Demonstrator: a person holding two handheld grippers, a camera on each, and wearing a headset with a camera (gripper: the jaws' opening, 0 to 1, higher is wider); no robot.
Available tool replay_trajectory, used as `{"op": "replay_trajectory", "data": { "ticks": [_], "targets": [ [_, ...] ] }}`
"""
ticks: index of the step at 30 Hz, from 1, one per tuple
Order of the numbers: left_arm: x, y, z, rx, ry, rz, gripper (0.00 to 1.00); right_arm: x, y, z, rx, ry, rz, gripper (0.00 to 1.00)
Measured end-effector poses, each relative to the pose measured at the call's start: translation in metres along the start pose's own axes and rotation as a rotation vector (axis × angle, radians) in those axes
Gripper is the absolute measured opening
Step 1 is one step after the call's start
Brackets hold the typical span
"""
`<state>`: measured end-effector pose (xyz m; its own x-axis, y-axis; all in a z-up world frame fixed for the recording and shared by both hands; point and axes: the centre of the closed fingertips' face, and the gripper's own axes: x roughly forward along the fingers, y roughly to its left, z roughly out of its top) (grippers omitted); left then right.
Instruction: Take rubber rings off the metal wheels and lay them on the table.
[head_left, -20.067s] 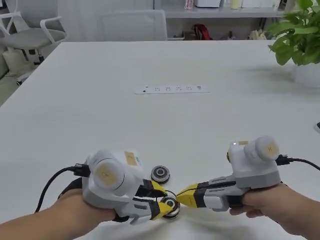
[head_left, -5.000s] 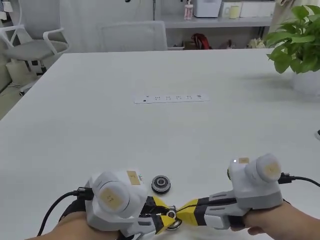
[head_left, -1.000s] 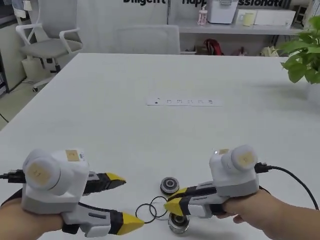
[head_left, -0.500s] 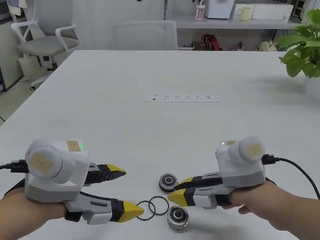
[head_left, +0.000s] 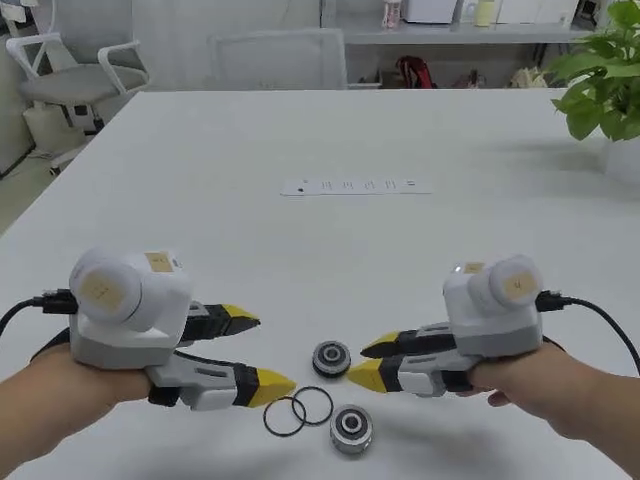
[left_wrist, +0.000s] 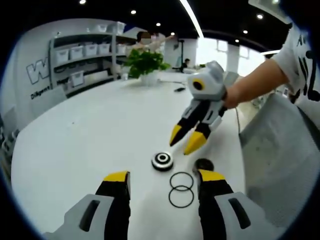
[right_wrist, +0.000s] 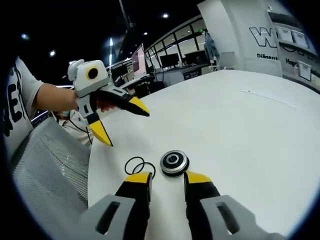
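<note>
**Grippers apart, two rings now lying on the bench**

Five seconds ago both grippers met over one wheel at the near edge of the bench (head_left: 330, 250). Now they are well apart, and two black rubber rings (head_left: 300, 409) lie flat on the bench between them, overlapping a little.

The left gripper (head_left: 258, 353) is off the bench with its yellow-tipped fingers spread wide and empty. The rings lie just ahead of its lower fingertip. The right gripper (head_left: 367, 360) points in from the other side. Its fingers are parted only a little and hold nothing.

Two small metal wheels lie flat near the rings. The near wheel (head_left: 352, 427) is just beside them, toward the person. The far wheel (head_left: 331, 357) sits just in front of the right gripper's fingertips, and the right gripper view has it straight ahead.

This looks like the pause after a ring has been laid down. The far wheel has a dark outer band, which may be a ring not yet taken off, though that is hard to confirm. If so, the next move calls for one gripper to pin that wheel while the other pinches the band and peels it over the rim.

A white power strip (head_left: 355, 186) lies farther back on the bench. The wall lettering (right_wrist: 270, 37) shows a large "W" with "Diligent" beneath. The small labels on the grippers are too small to read.
</note>
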<state>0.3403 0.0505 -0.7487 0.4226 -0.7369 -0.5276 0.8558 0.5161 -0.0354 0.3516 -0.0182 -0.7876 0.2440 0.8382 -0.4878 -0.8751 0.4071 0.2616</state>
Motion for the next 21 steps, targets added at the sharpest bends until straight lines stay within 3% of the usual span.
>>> {"op": "replay_trajectory", "data": {
  "ticks": [21],
  "targets": [
    [0.038, 0.007, -0.005, 0.01, 0.035, -0.027, 0.44, 0.016, -0.009, -0.004, -0.073, 0.006, -0.027, 0.3]
  ]
}}
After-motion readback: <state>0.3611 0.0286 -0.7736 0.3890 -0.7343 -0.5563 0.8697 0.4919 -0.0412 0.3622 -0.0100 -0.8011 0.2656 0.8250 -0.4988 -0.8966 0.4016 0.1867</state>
